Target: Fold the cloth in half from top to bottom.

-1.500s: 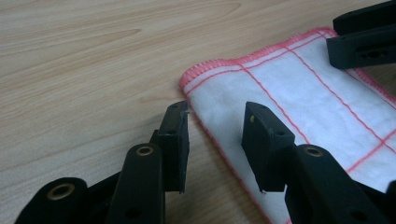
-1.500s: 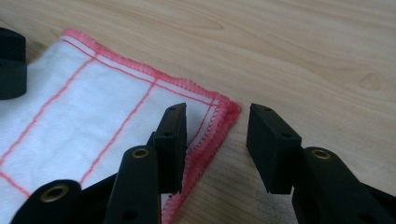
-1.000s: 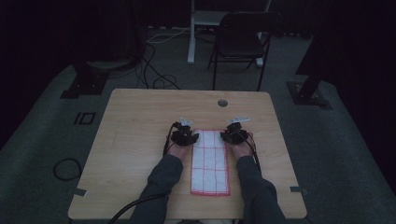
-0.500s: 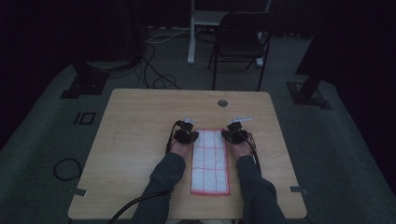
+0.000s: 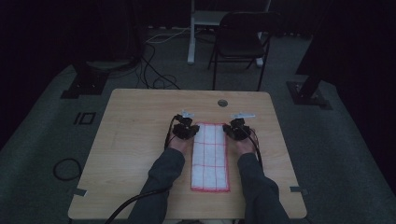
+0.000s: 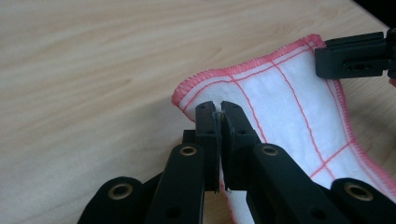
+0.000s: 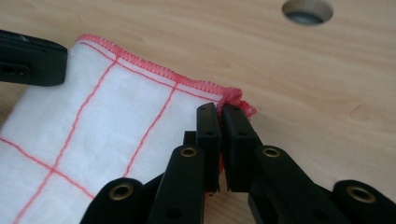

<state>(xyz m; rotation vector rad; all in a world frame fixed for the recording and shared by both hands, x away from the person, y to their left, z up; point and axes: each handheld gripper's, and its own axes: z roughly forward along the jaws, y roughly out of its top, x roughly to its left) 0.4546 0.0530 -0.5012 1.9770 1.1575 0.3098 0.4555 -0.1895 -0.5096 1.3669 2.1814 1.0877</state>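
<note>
**Both grippers pinching the far corners of the checked cloth**

Left gripper [image 6: 219, 109] has its two black jaws pressed together on the far left corner of the cloth [image 6: 285, 102], with the red-stitched hem curling up just beyond the jaw tips and a fold of white fabric caught between the pads. Its jaws have just been closing, with that corner between them. Right gripper [image 7: 220, 112] is likewise clamped on the far right corner of the cloth, where the red hem bunches into a small pucker at the jaw tips; its jaws too have just been closing on the fabric.

From the high view, the cloth [image 5: 210, 156] (white, crossed by thin red lines into a grid, edged in red overlock) lies as a long strip on the table [image 5: 140, 121], running from about the middle of the tabletop toward the near edge, a little right of centre. The left gripper [image 5: 184, 129] and right gripper [image 5: 238, 128] sit at the strip's two far corners, the person's forearms coming in from the near edge on either side of it.

A round cable hole [image 5: 222, 102] sits in the tabletop near the far edge, well apart from the cloth.

No brand, label or writing can be read on the cloth, the grippers or the table.
</note>
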